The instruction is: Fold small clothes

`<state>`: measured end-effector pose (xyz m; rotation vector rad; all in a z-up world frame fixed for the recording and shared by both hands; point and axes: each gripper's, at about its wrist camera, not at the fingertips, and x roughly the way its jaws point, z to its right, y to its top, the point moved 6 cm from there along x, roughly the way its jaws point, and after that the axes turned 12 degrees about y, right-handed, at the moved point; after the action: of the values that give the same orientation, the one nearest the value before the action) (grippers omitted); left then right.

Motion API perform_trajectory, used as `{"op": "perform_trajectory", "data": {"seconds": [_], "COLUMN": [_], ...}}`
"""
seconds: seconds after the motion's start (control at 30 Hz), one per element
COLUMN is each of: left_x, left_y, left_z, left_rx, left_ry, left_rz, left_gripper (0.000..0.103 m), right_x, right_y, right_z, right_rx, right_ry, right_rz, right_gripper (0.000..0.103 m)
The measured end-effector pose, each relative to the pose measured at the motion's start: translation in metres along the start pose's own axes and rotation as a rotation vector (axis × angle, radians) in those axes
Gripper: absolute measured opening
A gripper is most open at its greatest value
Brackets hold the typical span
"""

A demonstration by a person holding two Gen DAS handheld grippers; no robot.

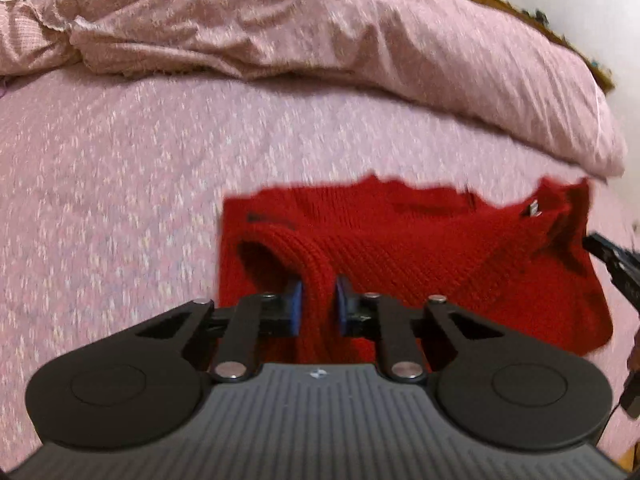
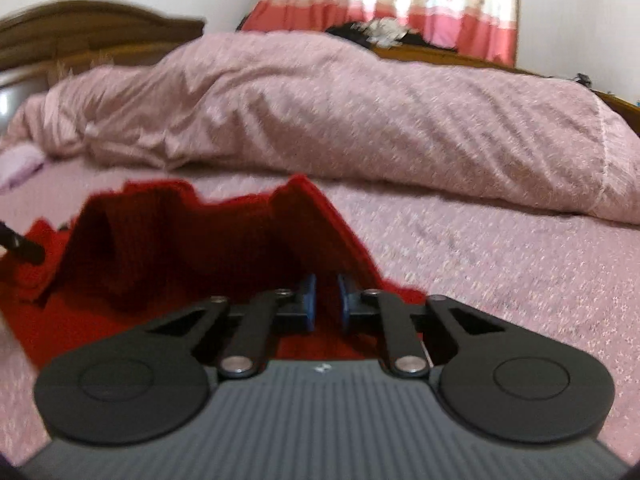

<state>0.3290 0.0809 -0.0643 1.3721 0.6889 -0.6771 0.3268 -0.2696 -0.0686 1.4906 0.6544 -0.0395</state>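
sweater (image 1: 420,256) stretches sideways between both grippers, near the duvet (image 1: 320,32): left gripper (image 1: 318,300) pinches its ribbed edge, right gripper (image 2: 326,300) pinches the opposite edge.

No readable text anywhere; the small tag (image 1: 533,210) on the red sweater (image 1: 420,256) is blurred

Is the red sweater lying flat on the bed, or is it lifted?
Partly lifted: the left gripper and right gripper each pinch an edge of the red sweater, raising folds.
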Motion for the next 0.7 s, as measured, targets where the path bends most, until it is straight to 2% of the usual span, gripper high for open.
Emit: {"op": "perform_trajectory", "data": {"seconds": [0.07,0.17,0.3,0.37,0.43,0.47,0.5,0.57,0.63,0.7], "left_x": [0.006,0.022,0.06,0.068,0.068,0.065,0.063,0.056,0.046,0.036], "left_y": [0.019,0.048,0.065,0.065,0.063,0.064,0.063,0.064,0.067,0.071], "left_z": [-0.001,-0.003,-0.006,-0.009,-0.01,-0.011,-0.011,-0.013,-0.018,-0.022], "left_rx": [-0.013,-0.054,-0.114,-0.136,-0.137,-0.134,-0.127,-0.118,-0.141,-0.177], "left_ry": [0.023,0.037,0.05,0.066,0.047,0.038,0.027,0.014,-0.008,-0.063], "left_rz": [0.032,0.045,-0.05,-0.075,-0.075,-0.069,-0.064,-0.056,-0.052,-0.05], "left_gripper": [0.018,0.018,0.019,0.019,0.02,0.02,0.021,0.025,0.029,0.035], "right_x": [0.002,0.015,0.031,0.034,0.034,0.034,0.033,0.031,0.03,0.032], "right_y": [0.008,0.014,0.009,0.005,0.002,0.0,0.0,-0.001,0.0,0.001], "right_z": [0.009,0.025,0.034,0.033,0.032,0.033,0.036,0.041,0.047,0.051], "right_rx": [0.017,0.054,0.127,0.123,0.107,0.102,0.103,0.114,0.131,0.162], "right_ry": [-0.028,-0.066,-0.049,-0.051,-0.057,-0.062,-0.065,-0.078,-0.073,-0.043], "right_rz": [0.025,0.017,-0.032,-0.057,-0.068,-0.074,-0.079,-0.068,-0.055,-0.072], "right_gripper": [0.011,0.011,0.014,0.014,0.014,0.023,0.041,0.062,0.064,0.064]}}
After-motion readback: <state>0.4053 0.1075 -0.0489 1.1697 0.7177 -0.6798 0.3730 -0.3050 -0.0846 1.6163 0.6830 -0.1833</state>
